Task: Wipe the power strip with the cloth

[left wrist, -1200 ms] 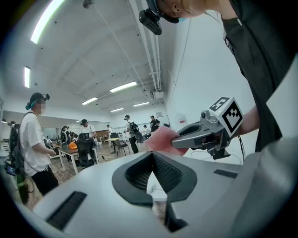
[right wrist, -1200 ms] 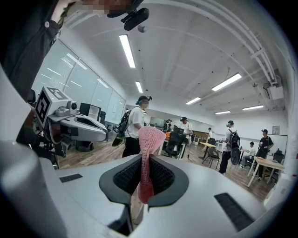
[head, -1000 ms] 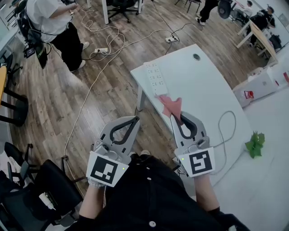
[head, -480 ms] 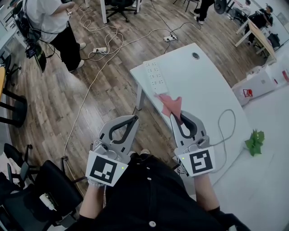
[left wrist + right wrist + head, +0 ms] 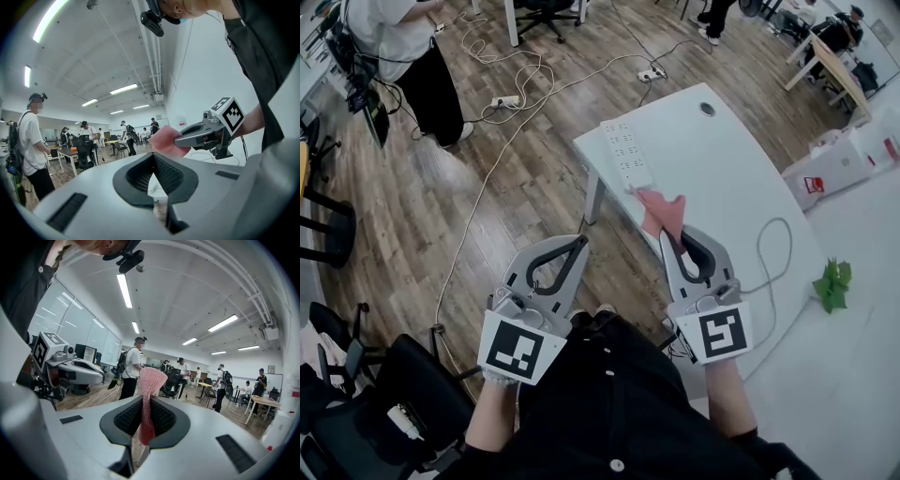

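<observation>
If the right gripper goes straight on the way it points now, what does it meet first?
Most likely the power strip: the right gripper, shut on the pink cloth, points at its near end. How high it is held is unclear.

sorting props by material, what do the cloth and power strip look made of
The cloth looks like pink knitted fabric, matte: its looped texture shows. The power strip is probably smooth white plastic: a rigid slab with socket holes.
</observation>
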Demonstrator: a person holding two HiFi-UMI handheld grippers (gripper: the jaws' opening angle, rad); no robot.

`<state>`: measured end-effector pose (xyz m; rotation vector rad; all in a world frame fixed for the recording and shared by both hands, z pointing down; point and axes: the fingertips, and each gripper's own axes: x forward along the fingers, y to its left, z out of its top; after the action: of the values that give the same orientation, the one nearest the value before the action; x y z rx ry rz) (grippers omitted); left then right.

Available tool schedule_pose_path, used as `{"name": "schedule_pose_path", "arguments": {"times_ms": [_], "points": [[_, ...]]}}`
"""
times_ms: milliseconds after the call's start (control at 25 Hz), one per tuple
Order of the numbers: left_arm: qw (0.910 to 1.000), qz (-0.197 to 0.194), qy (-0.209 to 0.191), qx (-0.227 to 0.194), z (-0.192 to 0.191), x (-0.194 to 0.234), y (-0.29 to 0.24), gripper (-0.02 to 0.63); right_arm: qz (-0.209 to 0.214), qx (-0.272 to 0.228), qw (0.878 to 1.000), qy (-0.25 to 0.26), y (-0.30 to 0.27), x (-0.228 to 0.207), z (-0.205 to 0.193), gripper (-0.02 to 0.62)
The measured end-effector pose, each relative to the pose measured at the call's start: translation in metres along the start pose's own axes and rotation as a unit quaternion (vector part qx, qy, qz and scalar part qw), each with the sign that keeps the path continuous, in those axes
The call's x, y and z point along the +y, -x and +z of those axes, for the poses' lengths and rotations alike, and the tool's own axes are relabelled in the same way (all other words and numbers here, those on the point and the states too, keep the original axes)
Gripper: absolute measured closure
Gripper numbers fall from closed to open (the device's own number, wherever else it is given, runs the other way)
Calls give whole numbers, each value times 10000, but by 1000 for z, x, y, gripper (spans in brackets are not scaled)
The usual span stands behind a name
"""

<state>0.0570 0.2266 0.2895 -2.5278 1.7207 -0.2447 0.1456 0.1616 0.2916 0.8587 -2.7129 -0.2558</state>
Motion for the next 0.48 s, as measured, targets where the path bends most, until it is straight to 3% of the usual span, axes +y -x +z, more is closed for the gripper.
{"name": "schedule_pose_path", "arguments": {"times_ms": [480], "points": [[9999,-63,-61,96,-14,14,3,595,-129,98,9998,-82,-9,5,-13,538]]}}
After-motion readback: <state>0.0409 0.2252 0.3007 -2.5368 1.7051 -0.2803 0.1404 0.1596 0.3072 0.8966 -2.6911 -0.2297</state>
